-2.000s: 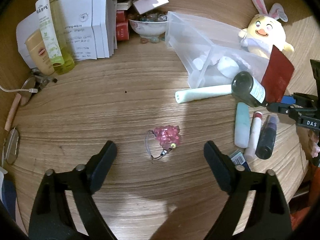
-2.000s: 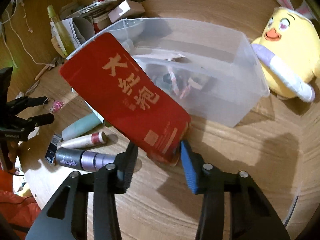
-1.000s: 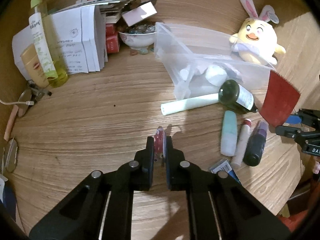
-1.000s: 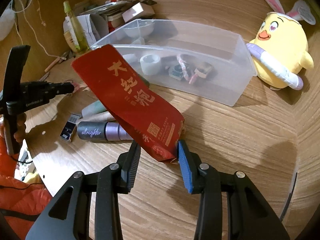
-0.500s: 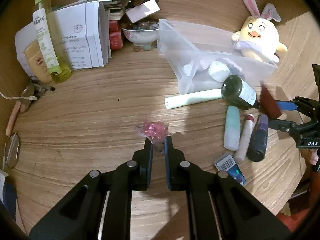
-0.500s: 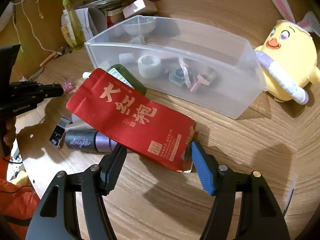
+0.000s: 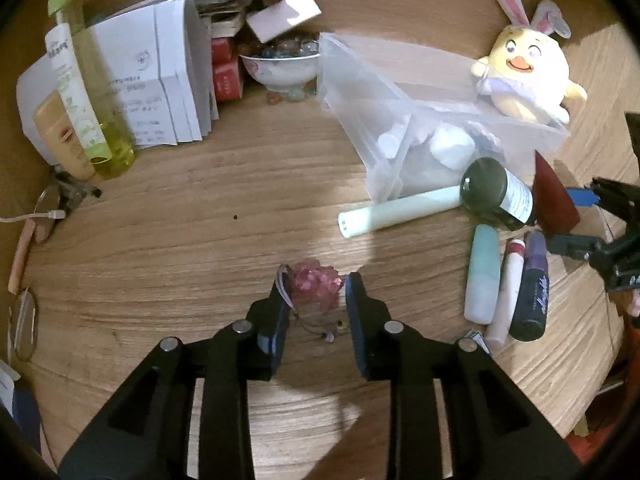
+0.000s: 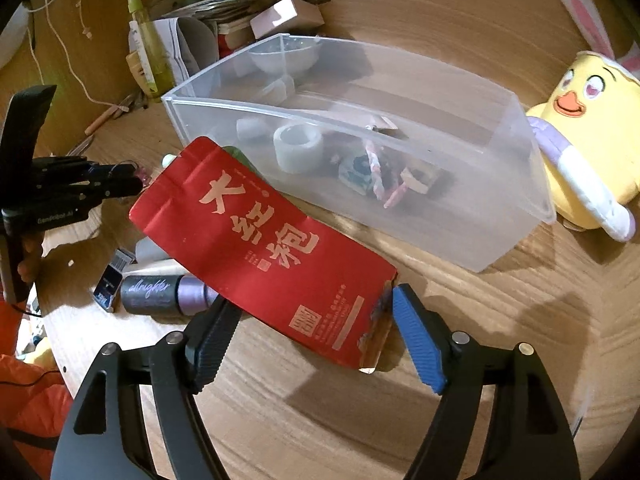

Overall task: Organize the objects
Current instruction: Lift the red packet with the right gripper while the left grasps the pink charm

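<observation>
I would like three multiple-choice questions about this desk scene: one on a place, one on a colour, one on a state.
1. Where does the red pouch lie?
A. inside the clear bin
B. on the desk in front of the clear bin
C. under the plush chick

2. What colour is the bead charm?
A. pink
B. green
C. white

3. How does the right hand-held gripper stand?
A. shut on the pouch
B. shut on nothing
C. open, with the pouch's end between its jaws

Answers:
1 B: the pouch rests outside the bin's front wall.
2 A: the beads look pink in the left wrist view.
3 C: both jaws stand apart beside the pouch, having just been opening.
</observation>
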Available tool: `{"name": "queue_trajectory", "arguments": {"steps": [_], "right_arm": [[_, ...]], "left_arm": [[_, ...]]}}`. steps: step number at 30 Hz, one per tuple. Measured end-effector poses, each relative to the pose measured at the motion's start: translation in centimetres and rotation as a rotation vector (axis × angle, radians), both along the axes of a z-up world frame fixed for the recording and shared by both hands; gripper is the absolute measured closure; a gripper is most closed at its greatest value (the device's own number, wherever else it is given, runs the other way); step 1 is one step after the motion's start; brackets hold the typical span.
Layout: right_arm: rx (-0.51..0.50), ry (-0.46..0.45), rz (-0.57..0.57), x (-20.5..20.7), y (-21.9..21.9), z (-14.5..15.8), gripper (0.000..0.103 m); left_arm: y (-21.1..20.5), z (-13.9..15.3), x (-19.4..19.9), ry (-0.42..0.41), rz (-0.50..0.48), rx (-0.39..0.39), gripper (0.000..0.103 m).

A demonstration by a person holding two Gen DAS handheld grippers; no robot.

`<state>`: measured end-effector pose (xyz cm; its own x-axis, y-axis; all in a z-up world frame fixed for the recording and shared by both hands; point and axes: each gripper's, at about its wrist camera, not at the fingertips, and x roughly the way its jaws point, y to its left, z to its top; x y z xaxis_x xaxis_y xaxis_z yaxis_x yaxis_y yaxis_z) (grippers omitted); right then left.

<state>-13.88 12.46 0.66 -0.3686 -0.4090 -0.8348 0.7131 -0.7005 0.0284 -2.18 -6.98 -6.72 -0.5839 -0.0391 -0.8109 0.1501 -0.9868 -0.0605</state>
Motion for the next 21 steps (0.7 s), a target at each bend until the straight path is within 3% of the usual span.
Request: {"name": "queue_trajectory", "arguments": {"steps": [14, 18, 21], "right_arm": [[-0.027, -0.021, -0.031, -2.0, -0.2, -0.2, 0.029], [-0.065, -0.040, -0.045, -2.0, 0.6, 0.2, 0.055], [-0.081, -0.053, -0.071, -2.0, 1.4, 0.3, 0.063]], "left_arm": [[0.3, -0.1, 0.0, 0.014, 0.001, 0.010, 0.078], [0.5, 0.6, 0.5, 0.040, -0.002, 0.011, 0.078], [0.8, 1.4, 0.9, 0.066, -0.007, 0.006, 0.078]]}}
